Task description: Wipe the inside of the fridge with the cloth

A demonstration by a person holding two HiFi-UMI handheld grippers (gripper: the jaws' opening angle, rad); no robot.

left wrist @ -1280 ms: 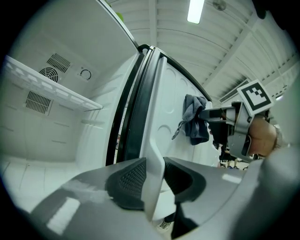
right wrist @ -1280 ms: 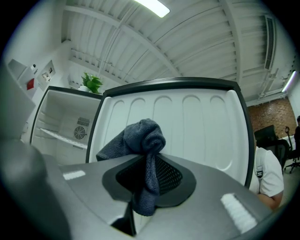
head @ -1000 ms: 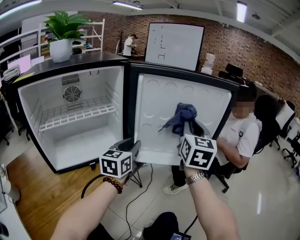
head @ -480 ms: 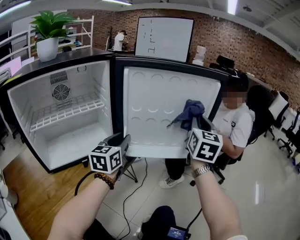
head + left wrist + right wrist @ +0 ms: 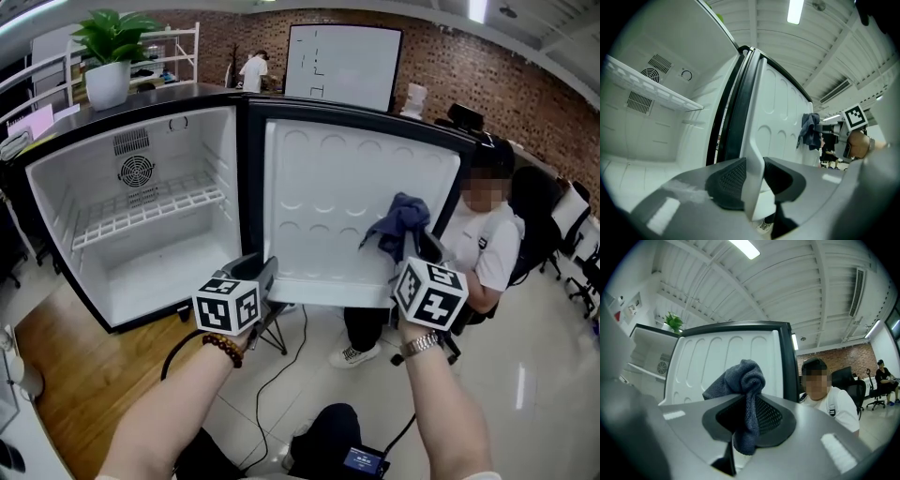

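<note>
The left gripper, at the lower left corner of the fridge door, is matt grey. Its jaw faces are dark, lined with fine black mesh, and a pale strip runs along one finger. It carries a white cube printed with black square markers. A string of brown beads circles that wrist, and a black cable curves off below the door's left corner. The right gripper, before the door's right half, is the same grey with mesh pads and has its own marker cube. A metal watch bands that wrist.
</note>
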